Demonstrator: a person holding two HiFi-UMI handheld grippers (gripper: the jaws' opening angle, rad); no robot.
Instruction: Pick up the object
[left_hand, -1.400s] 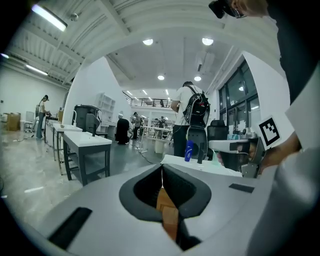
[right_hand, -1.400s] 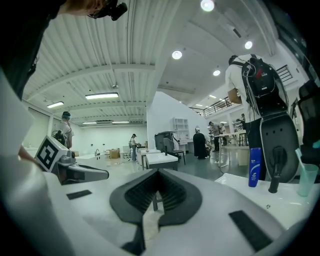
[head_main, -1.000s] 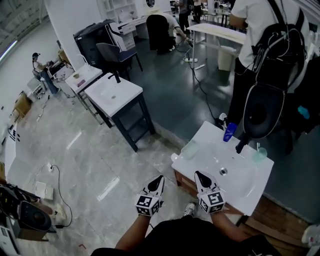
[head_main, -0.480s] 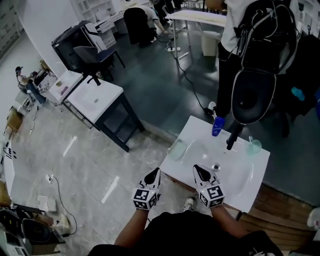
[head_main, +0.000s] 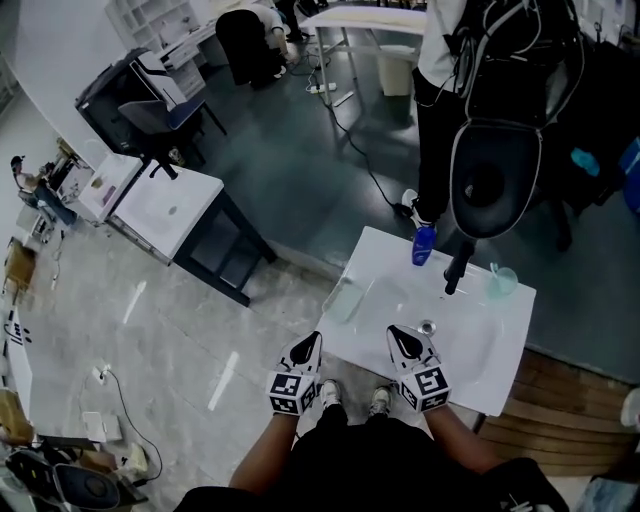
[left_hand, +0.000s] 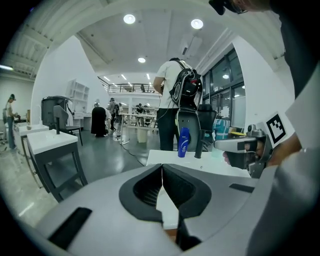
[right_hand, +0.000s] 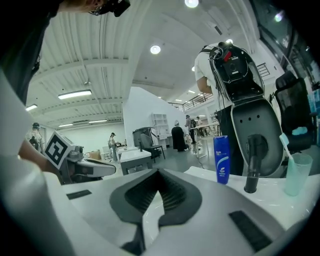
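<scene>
A blue bottle (head_main: 424, 244) stands upright at the far edge of the white sink top (head_main: 505, 345), next to a black faucet (head_main: 452, 272). Right of the faucet is a pale green cup (head_main: 502, 281) with a toothbrush in it. A clear cup (head_main: 343, 297) sits at the sink's left edge. My left gripper (head_main: 314, 342) hovers at the near left edge, shut and holding nothing. My right gripper (head_main: 396, 334) is over the near part of the basin, also shut with nothing in it. The bottle (left_hand: 183, 142) (right_hand: 221, 159) lies well ahead of both grippers (left_hand: 162, 166) (right_hand: 158, 171).
A person with a black backpack (head_main: 480, 90) stands just behind the sink. A second white sink on a dark stand (head_main: 165, 210) is at the left across the marble floor. A wooden platform (head_main: 565, 400) borders the sink on the right. Cables run over the dark floor (head_main: 370, 170).
The head view has moved forward, so the sink sits more centrally under the grippers. Both grippers remain shut side by side at its near edge.
</scene>
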